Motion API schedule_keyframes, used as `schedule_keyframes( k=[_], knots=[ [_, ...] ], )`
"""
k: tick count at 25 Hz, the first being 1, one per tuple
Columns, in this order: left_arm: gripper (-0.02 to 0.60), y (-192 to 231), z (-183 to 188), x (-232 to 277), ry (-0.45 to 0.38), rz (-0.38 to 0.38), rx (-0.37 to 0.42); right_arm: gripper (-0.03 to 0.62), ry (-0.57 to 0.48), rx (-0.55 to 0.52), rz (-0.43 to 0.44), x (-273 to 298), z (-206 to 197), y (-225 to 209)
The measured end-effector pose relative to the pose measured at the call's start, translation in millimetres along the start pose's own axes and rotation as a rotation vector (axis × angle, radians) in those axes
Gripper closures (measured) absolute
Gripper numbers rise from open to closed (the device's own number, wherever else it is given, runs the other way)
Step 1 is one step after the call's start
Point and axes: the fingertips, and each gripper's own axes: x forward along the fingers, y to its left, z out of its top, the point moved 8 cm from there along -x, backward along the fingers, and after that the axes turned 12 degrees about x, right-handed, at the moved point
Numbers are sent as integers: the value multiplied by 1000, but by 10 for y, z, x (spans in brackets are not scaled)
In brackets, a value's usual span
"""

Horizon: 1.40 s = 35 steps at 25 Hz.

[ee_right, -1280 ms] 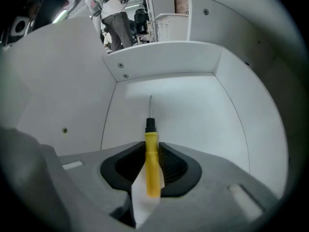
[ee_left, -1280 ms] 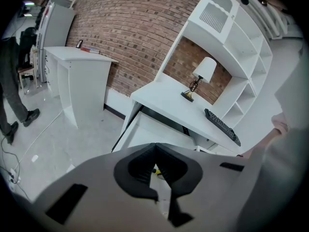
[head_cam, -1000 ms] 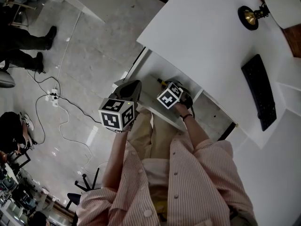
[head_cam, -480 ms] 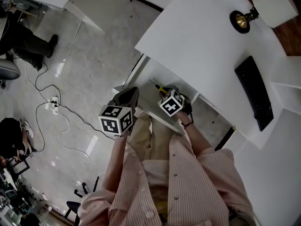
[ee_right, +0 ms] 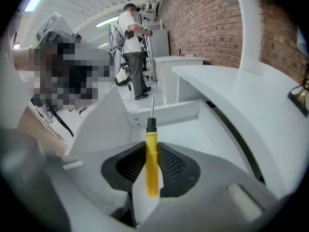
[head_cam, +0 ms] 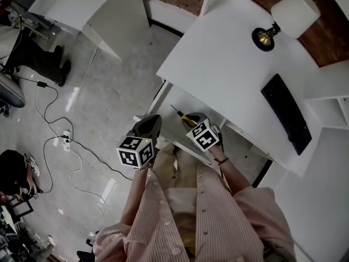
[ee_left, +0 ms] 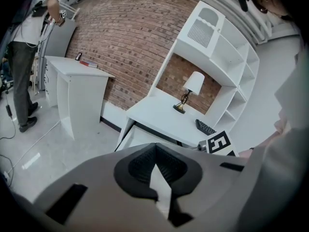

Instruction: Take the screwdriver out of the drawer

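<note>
**Screwdriver gripped: you are in the lifting-out step.**
The screwdriver (ee_right: 151,153) is over the open drawer (ee_right: 188,129), its yellow handle clamped between your right gripper's (ee_right: 151,170) partly closed jaws. Your left gripper (ee_left: 154,153) is beside the drawer front, closed and empty. Next, likely: carry the screwdriver clear of the drawer, keeping your grip firm.

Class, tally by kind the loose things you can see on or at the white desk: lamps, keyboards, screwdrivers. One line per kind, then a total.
Lamp: 1
Keyboard: 1
Screwdriver: 1
Total: 3
</note>
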Motion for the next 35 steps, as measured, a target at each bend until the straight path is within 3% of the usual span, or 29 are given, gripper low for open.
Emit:
schedule_keyframes(
  k=[17, 21, 35],
  knots=[
    [583, -59, 354, -450, -185, 6, 101, 514, -330, 73, 18, -833, 406, 241],
    [583, -89, 411, -566, -213, 13, 119, 514, -419, 134, 41, -1012, 506, 307],
    [583, -119, 756, -903, -334, 88, 209, 514, -707, 231, 44, -1567, 816, 356]
  ],
)
